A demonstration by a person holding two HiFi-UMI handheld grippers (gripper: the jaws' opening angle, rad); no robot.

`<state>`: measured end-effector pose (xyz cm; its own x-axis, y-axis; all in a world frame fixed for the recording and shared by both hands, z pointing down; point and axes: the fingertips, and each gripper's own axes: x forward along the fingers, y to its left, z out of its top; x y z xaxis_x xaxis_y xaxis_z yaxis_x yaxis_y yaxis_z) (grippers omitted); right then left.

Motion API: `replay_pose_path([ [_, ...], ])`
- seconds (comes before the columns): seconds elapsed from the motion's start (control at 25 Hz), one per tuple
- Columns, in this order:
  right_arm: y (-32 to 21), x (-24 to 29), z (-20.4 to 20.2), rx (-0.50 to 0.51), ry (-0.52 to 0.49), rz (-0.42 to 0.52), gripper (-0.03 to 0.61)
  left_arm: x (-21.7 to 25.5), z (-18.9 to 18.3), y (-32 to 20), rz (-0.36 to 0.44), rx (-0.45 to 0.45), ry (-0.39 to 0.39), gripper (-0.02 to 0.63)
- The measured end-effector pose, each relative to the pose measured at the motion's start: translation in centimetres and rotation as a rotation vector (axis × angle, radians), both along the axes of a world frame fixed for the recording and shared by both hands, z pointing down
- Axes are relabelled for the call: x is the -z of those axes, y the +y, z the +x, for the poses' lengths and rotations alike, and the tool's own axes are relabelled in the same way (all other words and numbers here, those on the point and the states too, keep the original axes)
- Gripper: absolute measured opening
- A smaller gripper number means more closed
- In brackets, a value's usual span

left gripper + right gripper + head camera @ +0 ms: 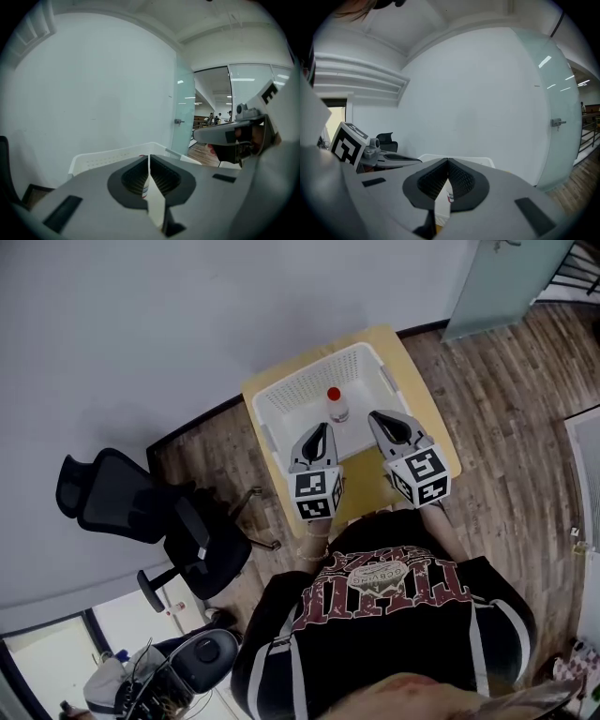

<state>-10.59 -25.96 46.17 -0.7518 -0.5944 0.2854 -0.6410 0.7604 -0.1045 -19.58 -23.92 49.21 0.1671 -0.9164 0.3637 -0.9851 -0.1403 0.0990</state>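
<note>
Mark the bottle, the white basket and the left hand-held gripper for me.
Bottle (337,409), head view, on its clear body.
White basket (302,381), head view, on its perforated far wall.
Left hand-held gripper (322,427), head view, at its closed fingertips.

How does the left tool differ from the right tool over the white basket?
The left tool sits left of the red-capped clear bottle, the right tool to its right. The left tool points nearly straight ahead; the right tool angles inward. Both are shut, empty, over the white perforated plastic basket.

L gripper (320,430): closed, empty | R gripper (377,418): closed, empty | side by side
</note>
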Motion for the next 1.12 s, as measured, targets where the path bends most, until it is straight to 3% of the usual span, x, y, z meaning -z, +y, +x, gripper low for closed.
replay_pose_path([
  [1.12, -3.3, -1.6, 4.3, -0.092, 0.017, -0.036, 0.017, -4.4, 0.6, -6.1, -0.168, -0.071, -0.06, 0.151],
])
